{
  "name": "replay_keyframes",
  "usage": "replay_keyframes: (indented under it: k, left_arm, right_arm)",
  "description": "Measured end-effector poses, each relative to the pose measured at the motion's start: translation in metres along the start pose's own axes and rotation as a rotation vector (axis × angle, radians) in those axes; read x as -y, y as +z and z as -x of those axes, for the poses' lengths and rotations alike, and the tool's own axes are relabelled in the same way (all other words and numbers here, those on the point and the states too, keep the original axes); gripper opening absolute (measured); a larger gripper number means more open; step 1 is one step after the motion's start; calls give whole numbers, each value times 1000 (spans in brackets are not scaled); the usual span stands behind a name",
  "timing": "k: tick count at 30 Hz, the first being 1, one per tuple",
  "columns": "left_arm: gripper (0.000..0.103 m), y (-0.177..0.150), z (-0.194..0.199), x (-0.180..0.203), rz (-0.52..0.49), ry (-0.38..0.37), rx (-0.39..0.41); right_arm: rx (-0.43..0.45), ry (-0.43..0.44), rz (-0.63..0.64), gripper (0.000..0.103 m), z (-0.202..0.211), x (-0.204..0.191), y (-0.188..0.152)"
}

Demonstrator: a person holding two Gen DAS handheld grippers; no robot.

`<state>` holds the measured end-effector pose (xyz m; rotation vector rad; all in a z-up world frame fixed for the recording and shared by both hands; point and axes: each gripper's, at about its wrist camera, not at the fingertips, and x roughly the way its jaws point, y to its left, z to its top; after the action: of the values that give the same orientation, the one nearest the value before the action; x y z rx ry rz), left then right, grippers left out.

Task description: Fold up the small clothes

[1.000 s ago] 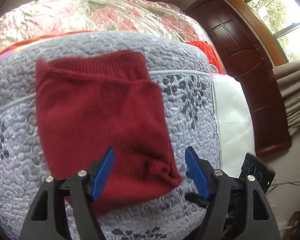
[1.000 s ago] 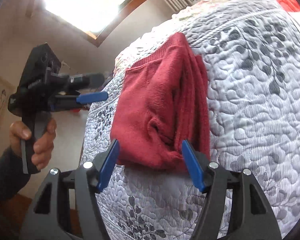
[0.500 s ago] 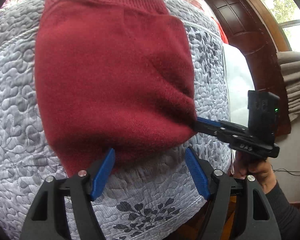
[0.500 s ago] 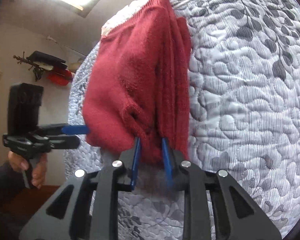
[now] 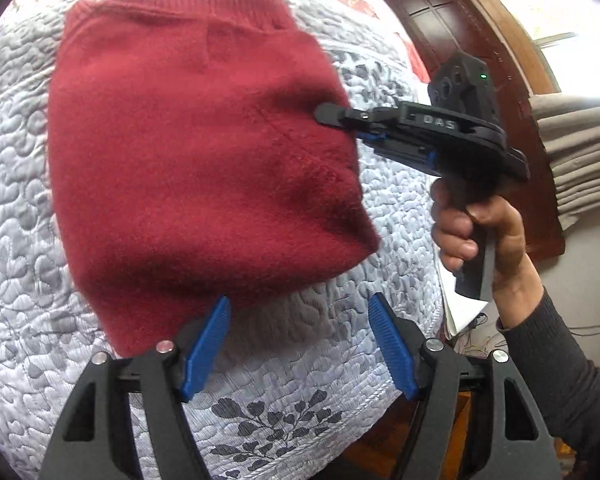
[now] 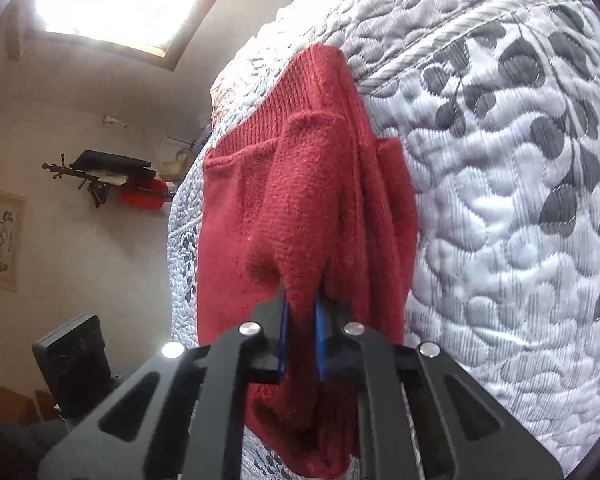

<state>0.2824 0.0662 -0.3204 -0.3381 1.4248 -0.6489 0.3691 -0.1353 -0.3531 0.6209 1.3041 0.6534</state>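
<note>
The right gripper (image 6: 302, 344) is closed on a bunched edge of the red sweater (image 6: 300, 216); its 2 blue pads pinch the knit between them, and the cloth hangs in thick folds above and below the pinch. In the left wrist view the same gripper (image 5: 332, 114) reaches in from the right side and bites the right edge of the sweater (image 5: 204, 168), and a hand (image 5: 480, 232) in a dark sleeve (image 5: 560, 364) holds its handle.

The left gripper (image 5: 300, 344) is open, with its 2 blue fingers (image 5: 206, 344) wide apart. It hovers just at the near hem of the sweater and holds nothing. One finger is over the red cloth, the other is over the quilt (image 5: 284, 408).

The sweater lies on the grey quilt with leaf pattern, on a bed. It looks already folded at least once, because the right wrist view shows several layers at the gripped side. The ribbed band is at the far end.

I judge that the step in hand is a new fold: the right side is taken and ready to be lifted across. The next move probably calls for the left gripper to close on the near hem or to press it down, so the layers do not slide when the right side travels over. The knit is soft and thick, so a shallow pinch may lose the lower layers.
</note>
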Motion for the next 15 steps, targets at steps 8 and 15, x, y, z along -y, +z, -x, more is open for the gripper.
replay_keyframes:
  k: [8,15]
  left_arm:
    - [71,13,-11,0,-9,-15,-39]
    - [71,7,-21,-9,19,-16,-71]
  right_arm:
    - [8,89,-140,51,9,33,-21]
    - [-31,108,-158,57,29,50,-35]
